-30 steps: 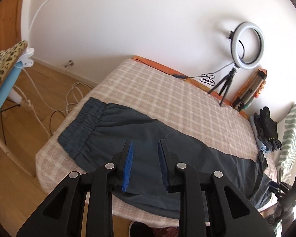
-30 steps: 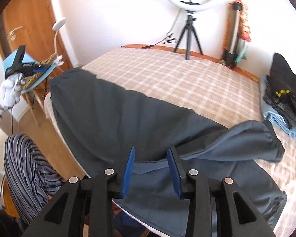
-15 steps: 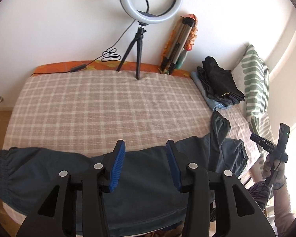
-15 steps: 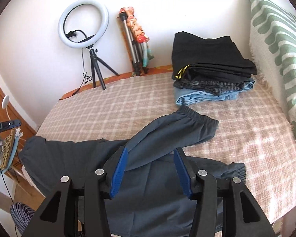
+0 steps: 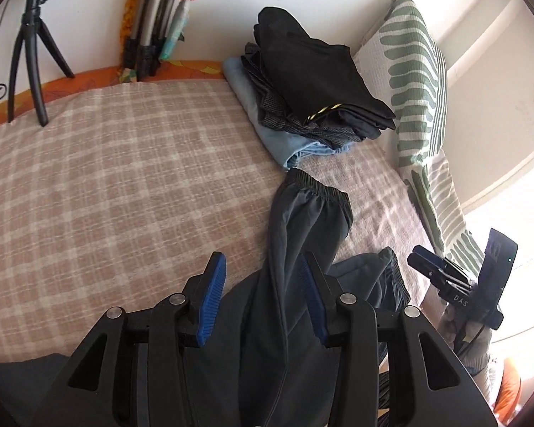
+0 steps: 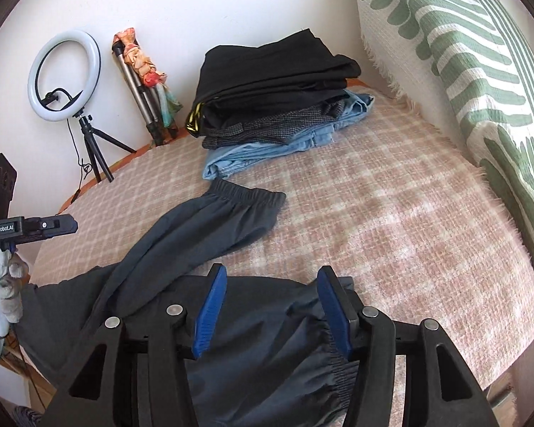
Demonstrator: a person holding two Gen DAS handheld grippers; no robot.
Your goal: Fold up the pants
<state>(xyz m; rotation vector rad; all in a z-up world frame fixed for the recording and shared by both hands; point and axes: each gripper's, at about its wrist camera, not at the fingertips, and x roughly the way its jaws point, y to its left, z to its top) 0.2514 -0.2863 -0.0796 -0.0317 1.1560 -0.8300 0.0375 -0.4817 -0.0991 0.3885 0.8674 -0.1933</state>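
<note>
Dark grey pants (image 5: 295,249) lie along the near edge of the bed (image 5: 124,178). One leg angles up toward the clothes stack and ends in an elastic cuff (image 6: 247,195). The other leg's cuff (image 6: 334,359) lies near the bed's front edge. My left gripper (image 5: 263,299) is open and hovers over the upper leg. My right gripper (image 6: 272,311) is open above the lower leg near its cuff. Each gripper shows in the other's view: the right gripper (image 5: 455,284) at the right, the left gripper (image 6: 21,227) at the left.
A stack of folded clothes (image 6: 277,103) sits at the bed's far side. A green striped pillow (image 6: 462,71) stands along the right. A ring light on a tripod (image 6: 64,78) and folded tripods (image 6: 146,82) stand by the wall.
Both grippers have swung right, from the waistband end toward the leg cuffs. Both stayed open. The pants have not visibly moved in the last half second.
</note>
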